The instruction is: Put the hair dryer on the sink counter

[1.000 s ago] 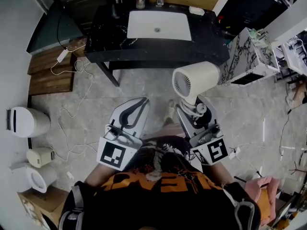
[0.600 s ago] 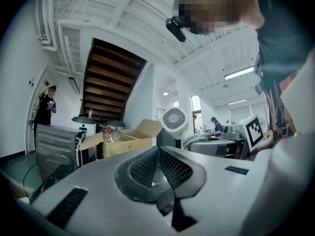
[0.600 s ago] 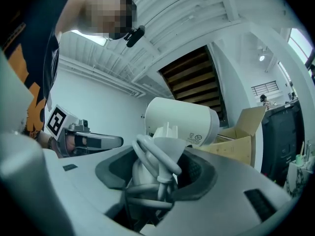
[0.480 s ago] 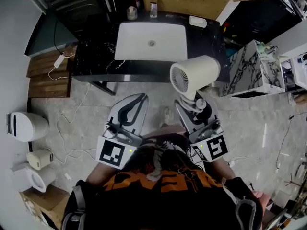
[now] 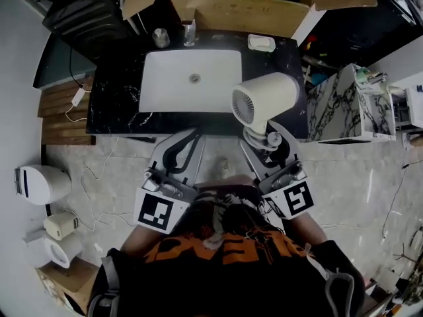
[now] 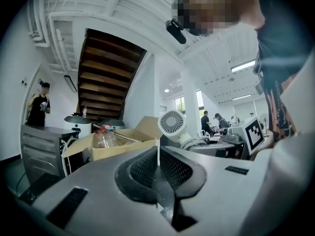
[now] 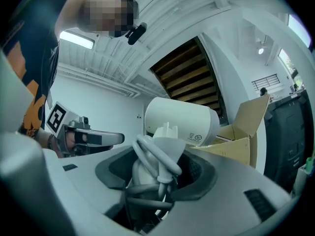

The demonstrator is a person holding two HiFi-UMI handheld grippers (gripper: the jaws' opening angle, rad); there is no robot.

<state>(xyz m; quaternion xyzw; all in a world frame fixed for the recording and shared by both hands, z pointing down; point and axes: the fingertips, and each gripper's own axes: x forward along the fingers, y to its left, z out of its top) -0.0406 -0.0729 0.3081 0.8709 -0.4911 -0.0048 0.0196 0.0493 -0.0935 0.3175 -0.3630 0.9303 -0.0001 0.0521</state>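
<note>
Right, head view first: my right claw (image 5: pixel 264 136) carries the hair dryer (image 5: pixel 268 98) by its handle. The barrel is up over the front edge of the dark bench (image 5: pixel 115 101), just right of the white basin (image 5: pixel 192 78), and it is not set down yet. My left claw (image 5: pixel 180 147) rides alongside, spare. Left gripper view: pads (image 6: pixel 142 168) together, nothing between them. Right gripper view: jaws clamped on the handle, its cord (image 7: pixel 156 163) coiled round it so nothing dangles.

Moved forward from over floor: hair dryer (image 5: pixel 264 96) in right claw (image 5: pixel 263 139) now above table (image 5: pixel 112 101) front edge beside basin (image 5: pixel 165 81); left claw (image 5: pixel 187 139) up at edge.
</note>
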